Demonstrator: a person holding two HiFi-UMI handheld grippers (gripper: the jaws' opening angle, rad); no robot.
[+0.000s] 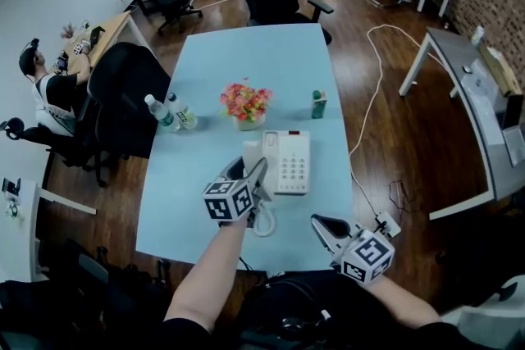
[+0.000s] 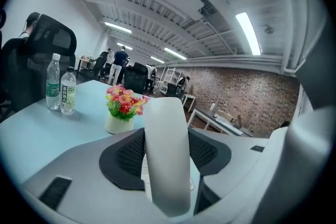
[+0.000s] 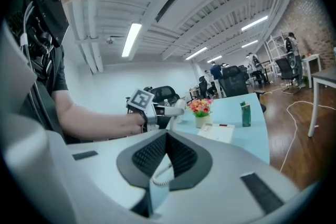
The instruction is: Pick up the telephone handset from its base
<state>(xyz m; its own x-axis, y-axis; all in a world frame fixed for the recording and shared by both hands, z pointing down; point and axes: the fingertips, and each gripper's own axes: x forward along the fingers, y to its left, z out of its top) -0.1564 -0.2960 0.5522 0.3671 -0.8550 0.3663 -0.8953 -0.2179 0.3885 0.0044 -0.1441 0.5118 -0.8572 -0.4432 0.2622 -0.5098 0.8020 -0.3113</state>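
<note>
My left gripper (image 1: 248, 174) is shut on the white telephone handset (image 1: 253, 153) and holds it above the table, just left of the white telephone base (image 1: 289, 162). In the left gripper view the handset (image 2: 167, 155) stands upright between the black pads. A coiled cord (image 1: 264, 223) hangs from it toward the table's near edge. My right gripper (image 1: 321, 224) hovers at the near right edge of the table, its jaws shut with nothing in them. The right gripper view shows the left gripper (image 3: 169, 109) with the handset (image 3: 179, 106), the base (image 3: 218, 132) and the cord (image 3: 161, 176).
On the light blue table (image 1: 246, 61) stand a pot of flowers (image 1: 245, 105), two water bottles (image 1: 170, 112) at the left edge and a green bottle (image 1: 319, 103). Black office chairs (image 1: 123, 94) and a seated person (image 1: 49, 86) are at the left. A white cable (image 1: 369, 102) lies on the floor to the right.
</note>
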